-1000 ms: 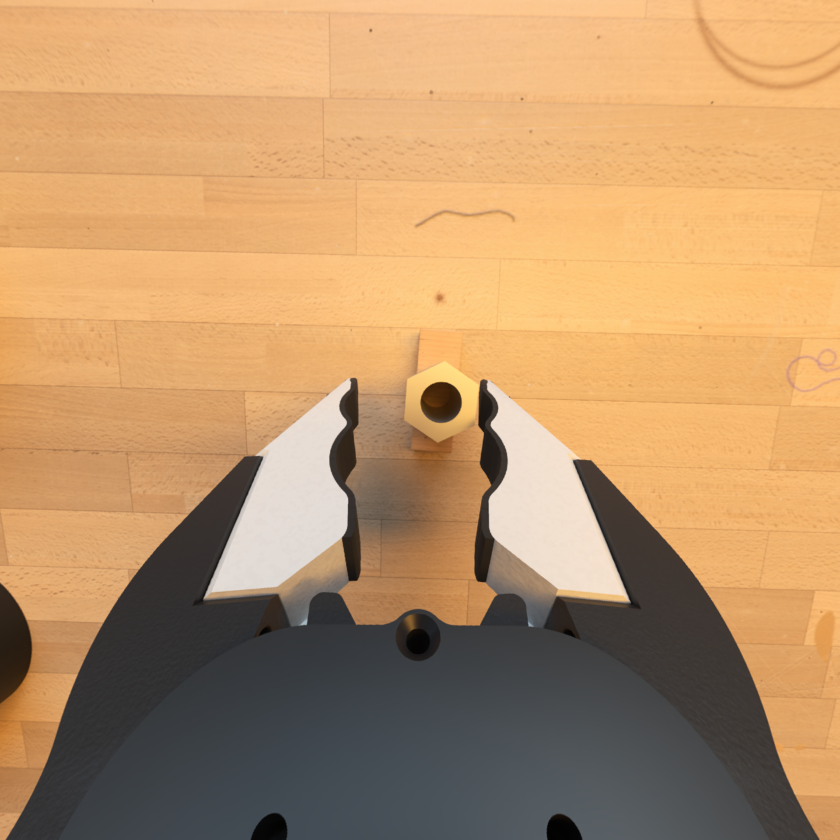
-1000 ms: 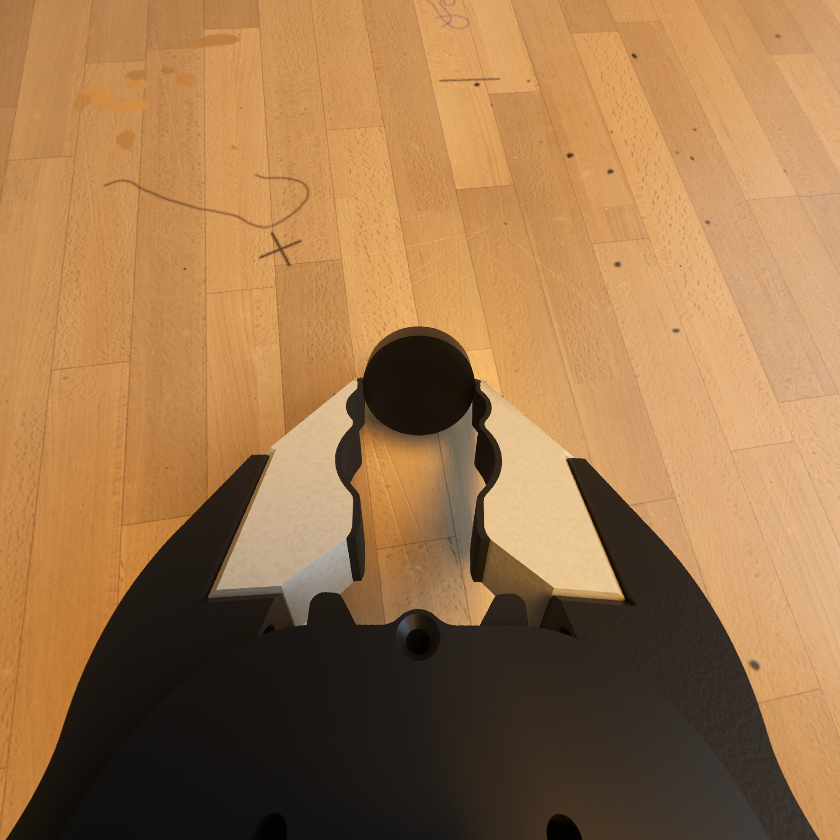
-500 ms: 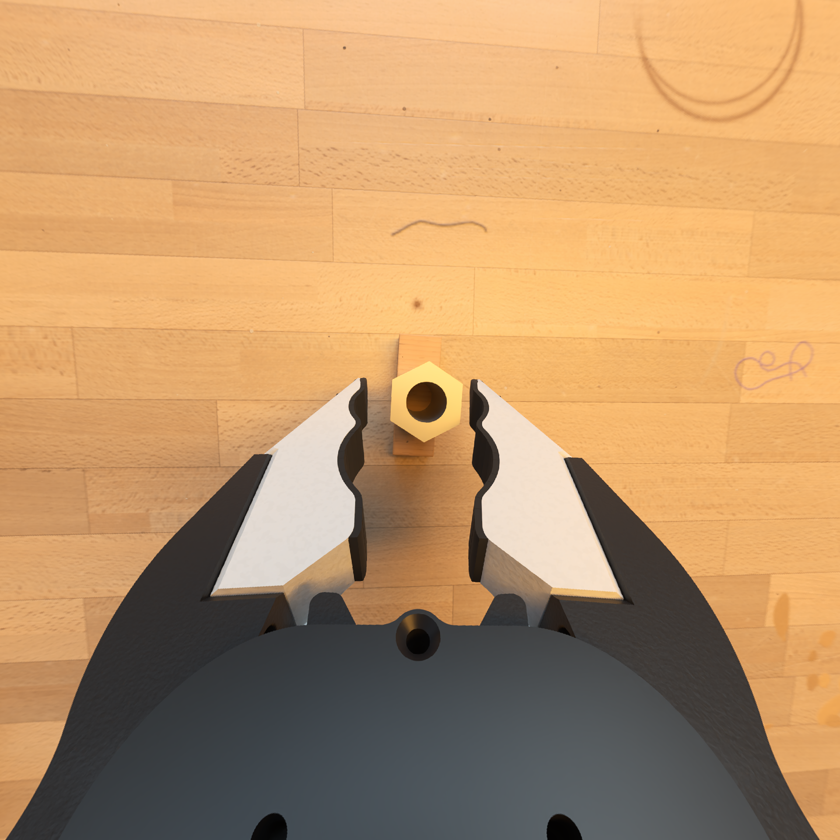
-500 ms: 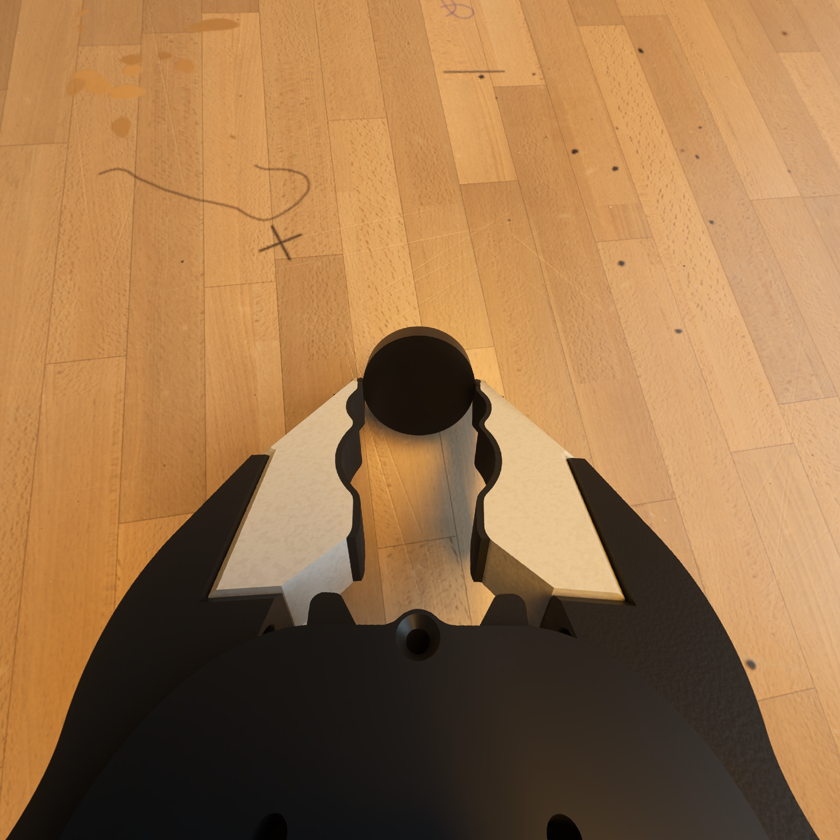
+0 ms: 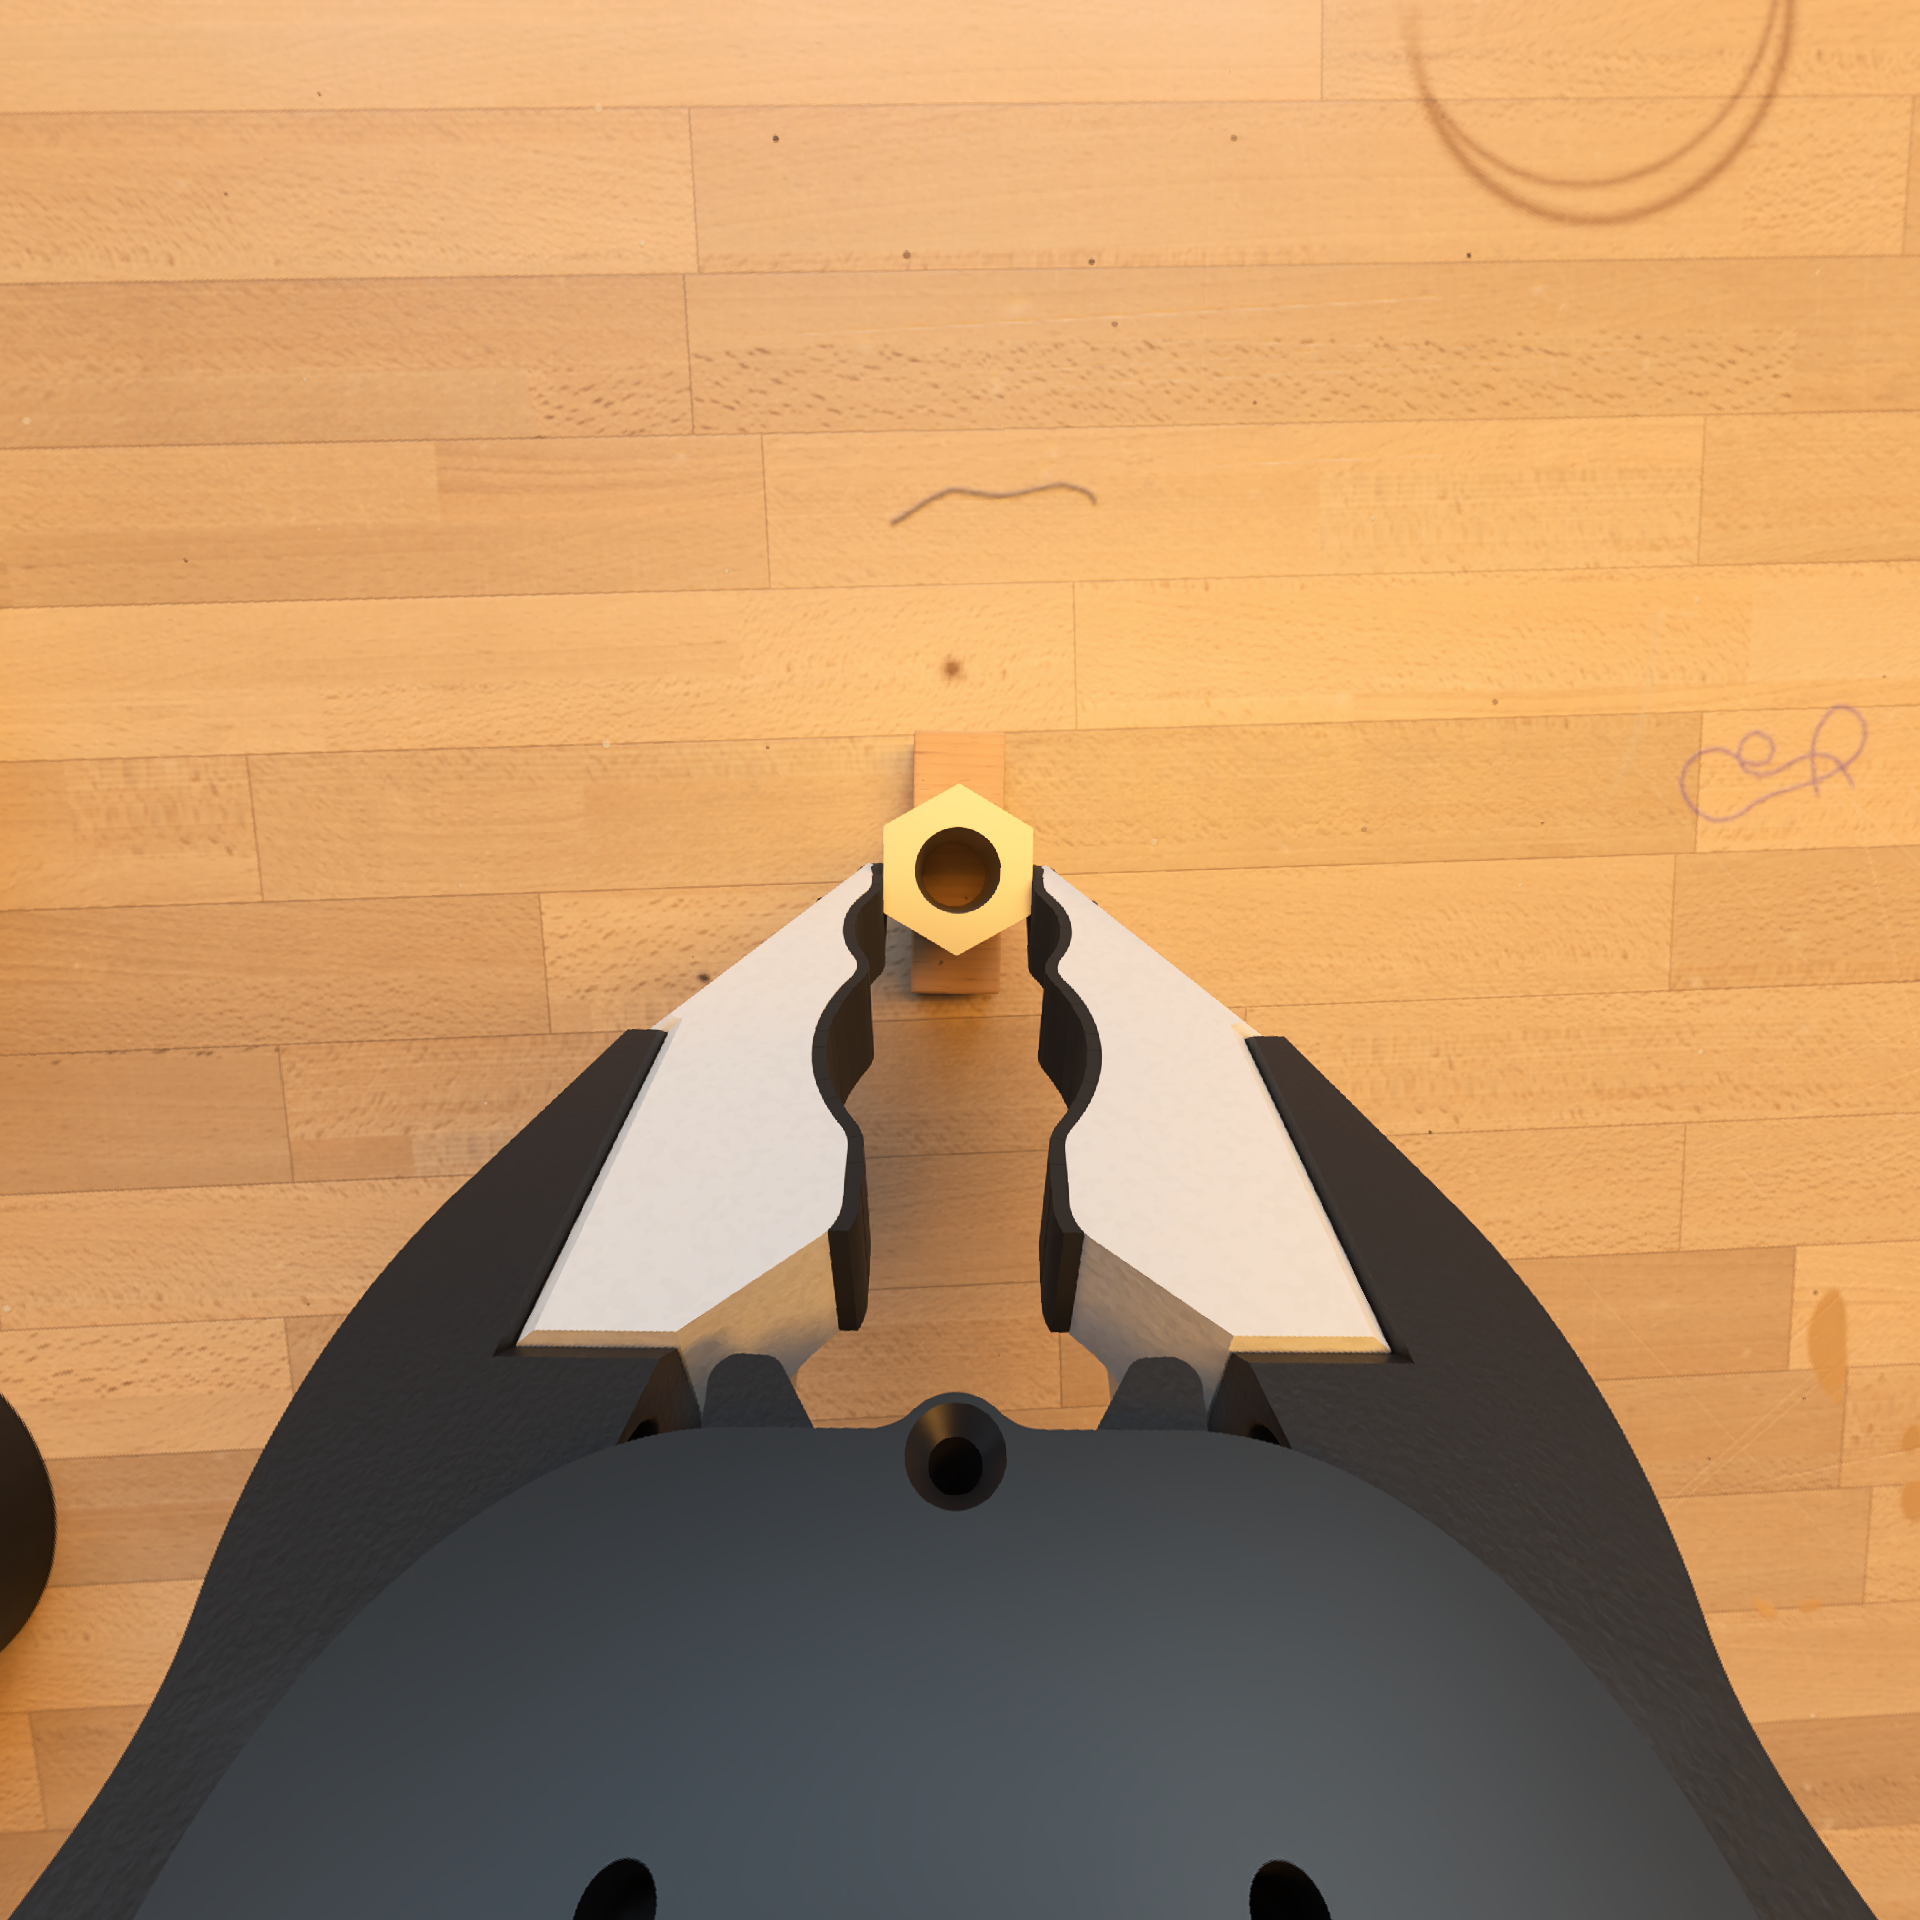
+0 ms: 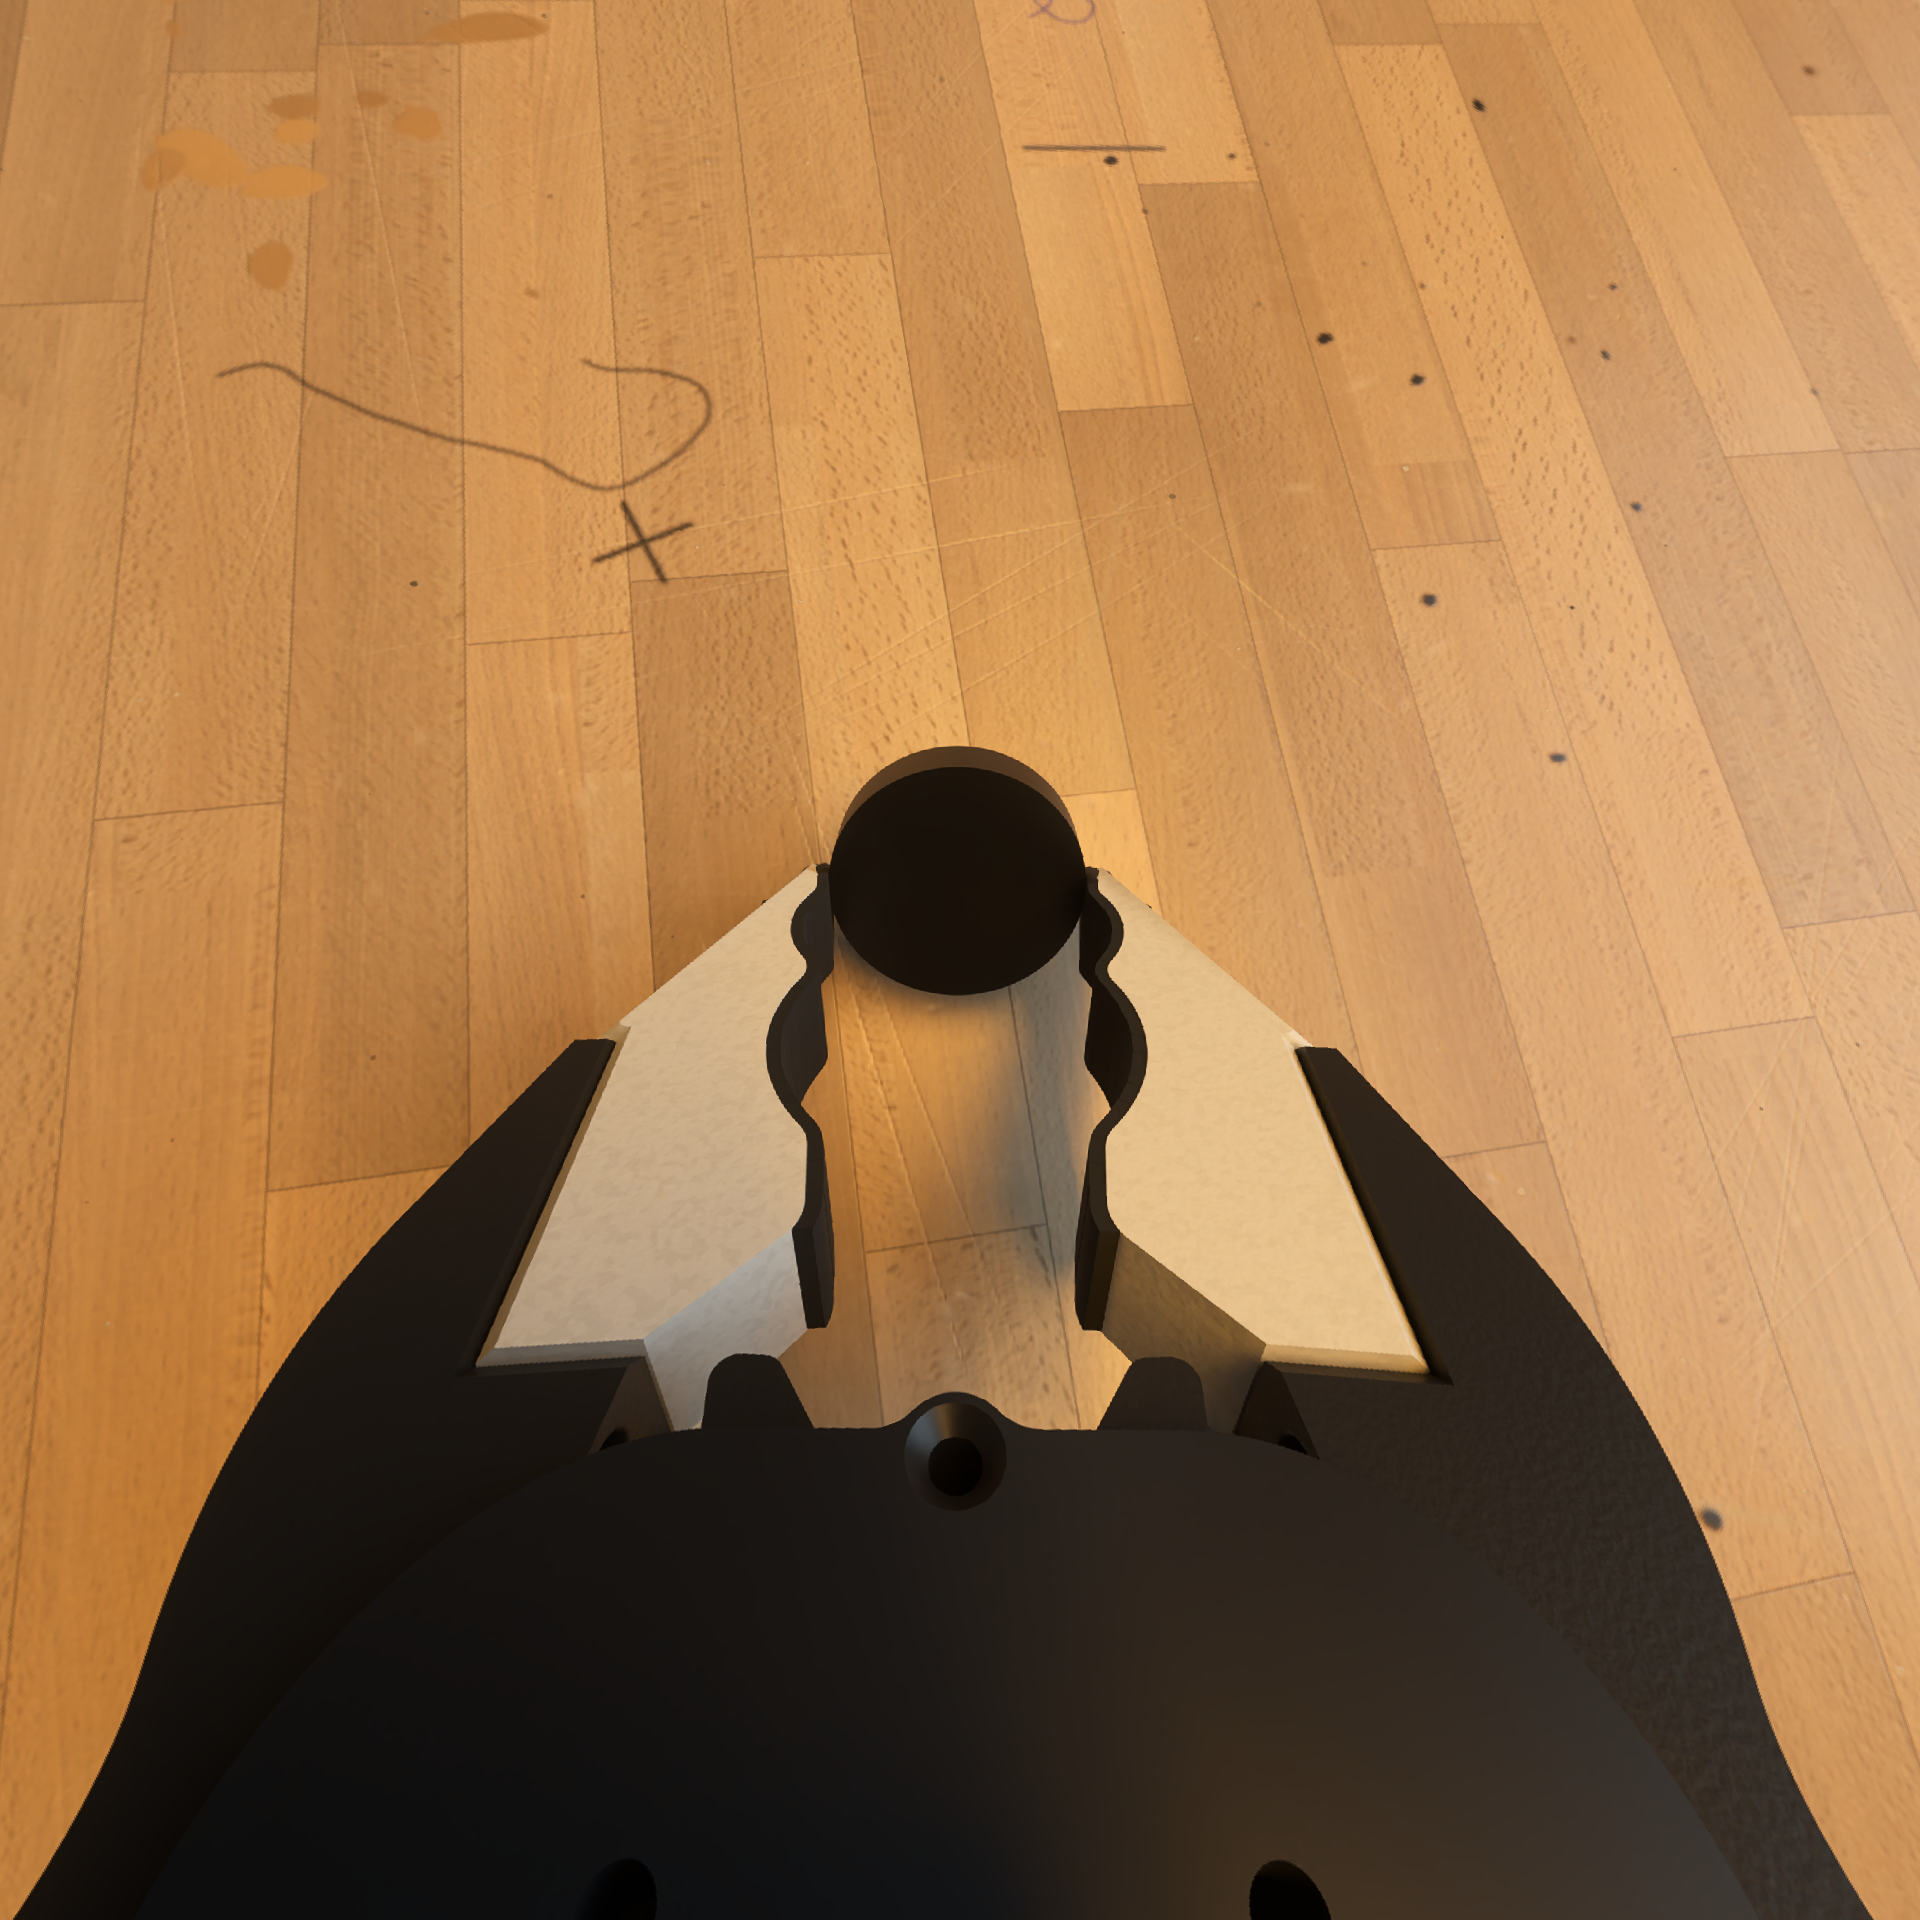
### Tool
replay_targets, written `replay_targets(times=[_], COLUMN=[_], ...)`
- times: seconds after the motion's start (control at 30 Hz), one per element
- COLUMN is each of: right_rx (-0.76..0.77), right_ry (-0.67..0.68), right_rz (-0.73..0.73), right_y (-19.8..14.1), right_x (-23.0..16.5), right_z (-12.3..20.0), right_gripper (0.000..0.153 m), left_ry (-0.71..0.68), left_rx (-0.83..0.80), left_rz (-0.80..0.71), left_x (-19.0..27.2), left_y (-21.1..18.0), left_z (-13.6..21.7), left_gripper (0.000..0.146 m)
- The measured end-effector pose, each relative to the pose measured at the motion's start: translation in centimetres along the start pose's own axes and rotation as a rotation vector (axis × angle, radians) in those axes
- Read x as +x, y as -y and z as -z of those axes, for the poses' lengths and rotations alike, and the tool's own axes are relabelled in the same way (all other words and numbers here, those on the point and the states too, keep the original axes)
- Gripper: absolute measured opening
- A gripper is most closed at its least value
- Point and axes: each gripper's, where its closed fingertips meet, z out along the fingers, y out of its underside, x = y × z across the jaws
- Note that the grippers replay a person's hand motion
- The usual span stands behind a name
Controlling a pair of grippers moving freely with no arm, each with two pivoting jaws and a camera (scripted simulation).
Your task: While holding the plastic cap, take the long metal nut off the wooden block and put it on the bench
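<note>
Bench (image 5: 416,675): pale wood planks, with pencil scribbles and stains.
Block (image 5: 957,756): small, flat on bench.
Nut (image 5: 957,869): brass hex, upright on block, bore facing camera.
Left gripper (image 5: 957,883): fingers narrow, tips touching nut's side flats.
Right gripper (image 6: 956,883): holding black cap (image 6: 956,873) above bench.

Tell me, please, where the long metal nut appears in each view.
Left wrist view: centre; the long metal nut stands on the wooden block, between the left tool's fingertips.
Right wrist view: not in it.
Shared landmark: probably the purple scribble, right side and top edge.
</note>
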Motion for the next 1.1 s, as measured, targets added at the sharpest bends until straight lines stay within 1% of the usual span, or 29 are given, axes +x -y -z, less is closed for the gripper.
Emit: replay_targets(times=[0.17,0.33,0.43,0.53,0.67,0.9,1.0,1.1], right_rx=[-0.003,-0.006,-0.009,-0.01,-0.009,-0.007,-0.006,-0.001], right_ry=[0.0,0.001,0.0,-0.001,-0.003,-0.005,-0.007,-0.007], right_rz=[0.002,0.004,0.007,0.011,0.014,0.018,0.021,0.02], right_y=[0.0,0.0,-0.1,-0.1,-0.1,0.0,0.0,0.0], right_x=[0.0,0.0,0.0,-0.1,-0.1,-0.1,-0.1,-0.1], right_z=[0.0,-0.1,-0.1,-0.1,-0.1,-0.1,-0.1,0.0], right_gripper=[0.047,0.047,0.047,0.047,0.047,0.047,0.047,0.047], left_ry=[0.012,0.001,0.027,0.068,0.094,0.094,0.12,0.101], left_rx=[-0.005,0.089,0.041,0.025,-0.01,0.014,0.111,0.307], left_rz=[-0.02,-0.108,-0.188,-0.234,-0.241,-0.241,-0.256,-0.288], left_x=[0.1,0.9,1.2,1.0,0.5,0.3,0.6,2.3], left_y=[0.0,1.5,1.4,1.6,1.5,1.9,3.4,5.9], left_z=[0.2,0.9,0.1,-0.6,-1.1,-1.4,-0.6,2.0], left_gripper=[0.026,0.026,0.026,0.026,0.027,0.029,0.027,0.027])
